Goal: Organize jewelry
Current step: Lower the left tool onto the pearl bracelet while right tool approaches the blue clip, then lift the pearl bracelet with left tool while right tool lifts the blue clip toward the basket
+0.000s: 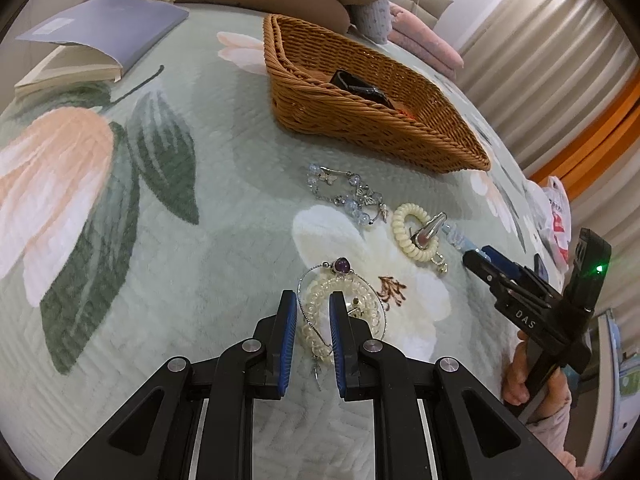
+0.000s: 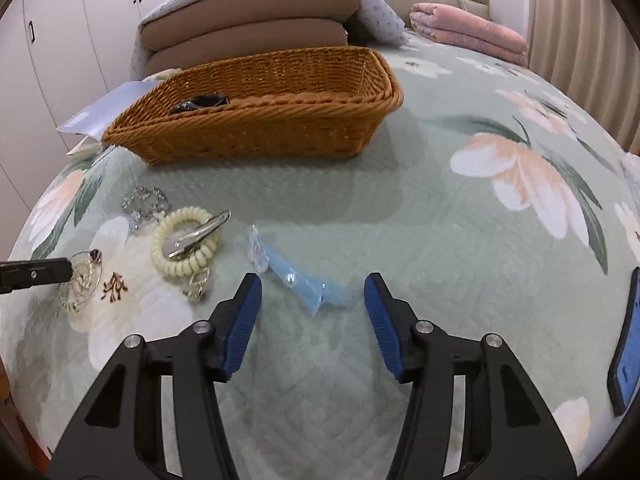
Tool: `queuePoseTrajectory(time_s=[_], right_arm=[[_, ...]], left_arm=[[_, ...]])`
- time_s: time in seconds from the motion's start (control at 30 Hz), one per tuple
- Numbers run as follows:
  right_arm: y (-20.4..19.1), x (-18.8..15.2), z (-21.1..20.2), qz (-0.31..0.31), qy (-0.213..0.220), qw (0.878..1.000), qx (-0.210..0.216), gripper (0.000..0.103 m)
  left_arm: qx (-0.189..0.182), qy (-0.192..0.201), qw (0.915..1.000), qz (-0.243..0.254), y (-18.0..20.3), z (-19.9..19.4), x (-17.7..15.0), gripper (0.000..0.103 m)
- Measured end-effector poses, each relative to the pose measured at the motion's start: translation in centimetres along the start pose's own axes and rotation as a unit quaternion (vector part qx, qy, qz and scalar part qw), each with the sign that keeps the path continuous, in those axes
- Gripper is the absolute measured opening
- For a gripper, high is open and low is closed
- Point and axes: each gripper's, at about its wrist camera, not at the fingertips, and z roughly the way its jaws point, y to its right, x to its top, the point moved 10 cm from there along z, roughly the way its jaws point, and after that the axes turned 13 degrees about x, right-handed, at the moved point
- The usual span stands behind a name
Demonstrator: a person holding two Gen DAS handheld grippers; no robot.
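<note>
A brown wicker basket (image 1: 360, 116) (image 2: 260, 120) stands on the bed with a dark item (image 1: 360, 86) inside. In front of it lie a blue bead bracelet (image 1: 348, 194), a cream coil hair tie (image 1: 416, 232) (image 2: 184, 246) with a silver clip (image 2: 200, 234), a light blue hair clip (image 2: 300, 276), and a clear coil tie (image 1: 320, 320) with a thin purple-stone bangle (image 1: 342, 266). My left gripper (image 1: 313, 304) has its jaws close around the clear coil tie. My right gripper (image 2: 313, 284) is open, straddling the blue hair clip.
The floral green quilt (image 2: 400, 220) covers the bed. A blue-grey book (image 1: 92, 36) lies at the far left. Stacked pillows (image 2: 256, 20) and a pink folded blanket (image 2: 468, 28) sit behind the basket. A phone (image 2: 628, 344) lies at the right edge.
</note>
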Motion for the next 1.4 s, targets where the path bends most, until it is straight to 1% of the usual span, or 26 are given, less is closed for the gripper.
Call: queuePoseTrajectory(time_s=[0.07, 0.1, 0.13, 0.17, 0.2, 0.23, 0.27, 0.3, 0.33, 0.37, 0.5, 0.7, 0.8, 0.87, 0.9, 0.97, 1.0, 1.1, 1.13, 1.17, 1.23, 1.3, 1.37, 1.4], right_arm=[[-0.4, 0.5, 0.2, -0.005, 0.004, 1.0, 0.009, 0.051], [-0.6, 0.6, 0.5, -0.009, 0.002, 1.0, 0.01, 0.049], [-0.8, 0.6, 0.8, -0.012, -0.003, 1.0, 0.009, 0.04], [-0.8, 0.4, 1.3, -0.018, -0.011, 1.0, 0.002, 0.035], [-0.9, 0.4, 1.3, -0.021, -0.01, 1.0, -0.002, 0.033], [-1.1, 0.4, 1.2, -0.025, -0.007, 1.0, 0.001, 0.027], [-1.2, 0.4, 1.2, -0.024, -0.007, 1.0, 0.004, 0.022], [-1.1, 0.3, 1.3, -0.022, -0.005, 1.0, 0.005, 0.019], [-1.1, 0.3, 1.2, -0.02, -0.004, 1.0, 0.008, 0.014], [-1.1, 0.3, 1.1, -0.019, -0.004, 1.0, 0.012, 0.013], [-1.3, 0.2, 0.7, -0.014, 0.0, 1.0, 0.024, 0.012], [-1.7, 0.2, -0.2, -0.015, 0.014, 0.999, 0.038, 0.012], [-1.8, 0.3, -0.7, -0.011, 0.021, 0.999, 0.045, 0.012], [-1.7, 0.3, -1.0, -0.009, 0.026, 0.998, 0.048, 0.012], [-1.7, 0.4, -1.1, -0.009, 0.029, 0.998, 0.047, 0.012], [-1.9, 0.7, -1.7, -0.011, 0.042, 0.998, 0.052, 0.012], [-1.9, 0.7, -1.8, -0.013, 0.043, 0.998, 0.052, 0.012], [-1.8, 0.5, -1.6, -0.011, 0.034, 0.998, 0.049, 0.012], [-1.8, 0.4, -1.4, -0.009, 0.031, 0.998, 0.048, 0.012], [-1.7, 0.4, -1.4, -0.008, 0.031, 0.998, 0.049, 0.012], [-1.7, 0.4, -1.6, -0.007, 0.033, 0.998, 0.051, 0.012], [-1.7, 0.3, -1.6, -0.008, 0.033, 0.998, 0.051, 0.012], [-1.7, 0.2, -1.4, -0.007, 0.029, 0.998, 0.051, 0.012], [-1.7, 0.2, -1.3, -0.006, 0.028, 0.998, 0.051, 0.012]], left_arm=[[-0.002, 0.0, 1.0, -0.003, -0.1, 0.0, 0.0, 0.017], [-0.002, 0.0, 1.0, -0.003, -0.1, 0.0, 0.0, 0.017], [-0.002, 0.001, 1.0, -0.002, -0.2, 0.0, 0.0, 0.017], [0.0, 0.002, 1.0, -0.001, -0.2, -0.1, -0.1, 0.017], [0.001, 0.003, 1.0, 0.001, -0.2, -0.1, -0.1, 0.015], [0.002, 0.004, 1.0, 0.002, -0.1, -0.1, -0.1, 0.011], [0.003, 0.003, 1.0, 0.004, 0.0, 0.0, -0.2, 0.009], [0.005, 0.004, 1.0, 0.005, 0.1, 0.0, -0.2, 0.009], [0.007, 0.006, 0.9999, 0.007, 0.1, 0.0, -0.2, 0.009], [0.009, 0.009, 0.9999, 0.009, 0.3, 0.0, -0.2, 0.008], [0.009, 0.022, 0.9996, 0.015, 0.8, -0.4, -0.1, 0.008], [-0.008, 0.047, 0.9988, 0.01, 1.0, -1.8, 0.5, 0.008], [-0.015, 0.048, 0.9987, 0.006, 0.8, -2.1, 0.7, 0.008], [-0.036, 0.055, 0.9978, -0.002, 0.9, -2.5, 0.9, 0.008], [-0.058, 0.071, 0.9957, -0.007, 1.1, -3.2, 1.2, 0.008], [-0.105, 0.107, 0.9885, -0.021, 1.5, -5.0, 1.9, 0.008], [-0.109, 0.105, 0.9882, -0.022, 1.5, -5.2, 1.9, 0.008], [-0.067, 0.076, 0.9948, -0.011, 1.2, -3.4, 1.3, 0.008], [-0.067, 0.062, 0.9958, -0.012, 1.1, -2.6, 1.0, 0.008], [-0.071, 0.056, 0.9958, -0.015, 1.1, -2.3, 0.9, 0.008], [-0.066, 0.047, 0.9966, -0.013, 0.8, -2.1, 0.7, 0.008], [-0.083, 0.036, 0.9958, -0.016, 0.6, -2.1, 0.4, 0.009], [-0.083, 0.021, 0.9962, -0.016, 0.0, -1.9, 0.0, 0.015], [-0.072, 0.02, 0.997, -0.016, -0.6, -2.0, -0.1, 0.025]])
